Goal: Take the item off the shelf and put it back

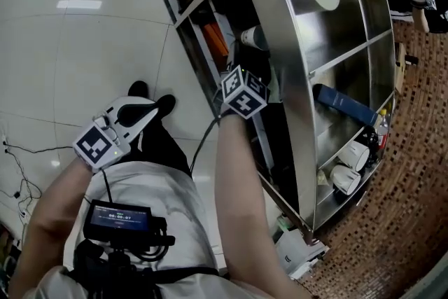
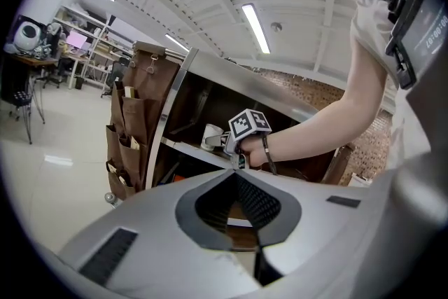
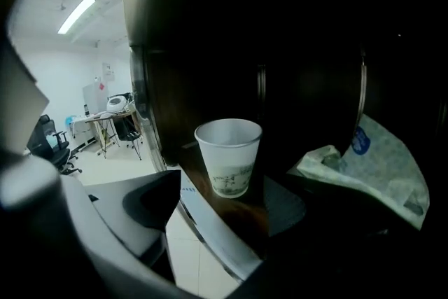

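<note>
Paper cup (image 3: 228, 156), white with a faint print, stands upright on the dark shelf (image 3: 241, 215). Only the right gripper view shows it clearly, at twelve o'clock just ahead of the right hand-held gripper (image 3: 217, 210), whose jaws are spread wide with neither pad touching it. A crumpled plastic bag (image 3: 371, 164) lies at three o'clock from the cup. The head view adds the left hand-held gripper (image 1: 133, 112), held at eight o'clock from the right one, well apart from the shelf. Its own view shows its jaws closed together on nothing.
</note>
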Motion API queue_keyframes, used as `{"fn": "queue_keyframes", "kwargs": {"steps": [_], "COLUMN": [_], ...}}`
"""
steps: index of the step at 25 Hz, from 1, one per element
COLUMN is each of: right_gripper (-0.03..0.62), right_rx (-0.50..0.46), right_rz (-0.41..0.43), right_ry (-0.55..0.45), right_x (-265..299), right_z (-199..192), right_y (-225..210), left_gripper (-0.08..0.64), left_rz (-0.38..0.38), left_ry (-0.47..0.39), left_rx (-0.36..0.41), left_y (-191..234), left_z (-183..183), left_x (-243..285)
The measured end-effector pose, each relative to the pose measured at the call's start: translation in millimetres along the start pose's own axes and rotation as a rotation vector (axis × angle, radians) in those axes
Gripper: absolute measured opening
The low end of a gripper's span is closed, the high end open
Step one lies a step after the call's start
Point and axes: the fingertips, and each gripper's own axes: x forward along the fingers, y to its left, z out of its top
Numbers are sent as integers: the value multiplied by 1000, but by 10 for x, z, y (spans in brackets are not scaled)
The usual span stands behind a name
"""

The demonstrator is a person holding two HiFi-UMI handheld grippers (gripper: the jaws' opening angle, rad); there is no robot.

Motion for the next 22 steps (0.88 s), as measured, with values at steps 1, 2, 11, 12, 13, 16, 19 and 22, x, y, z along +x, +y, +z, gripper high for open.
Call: {"fn": "queue_keyframes", "kwargs": {"steps": [1, 2, 11, 12, 13, 16, 19, 22], "right_gripper": [377, 377, 374, 371, 337, 299, 304, 302], "right_rx": [-7, -10, -41, -34, -26, -29, -27, -41], "right_rz": [-2, -5, 15, 14, 13, 10, 21, 48], "right_ry": [-3, -5, -29, -27, -27, -39, -51, -66], "right_x": [43, 85, 336, 346, 350, 356, 348, 279], "right_z": [17, 33, 199, 195, 192, 215, 236, 288], "right_y": [0, -6, 15, 6, -8, -39, -28, 11], "left_gripper": [2, 2, 2, 2, 2, 2, 2, 2], "left_rz": [3, 5, 20, 20, 20, 21, 20, 16], "left_ry": [0, -1, -5, -6, -6, -6, -8, -5], "left_rx": [1, 0, -22, -25, -27, -26, -21, -27], "left_y": [10, 19, 9, 6, 3, 10, 4, -48], "left_z": [0, -2, -50, -50, -48, -40, -33, -29], "left_x": [-6, -11, -34, -32, -29, -15, -1, 11]}}
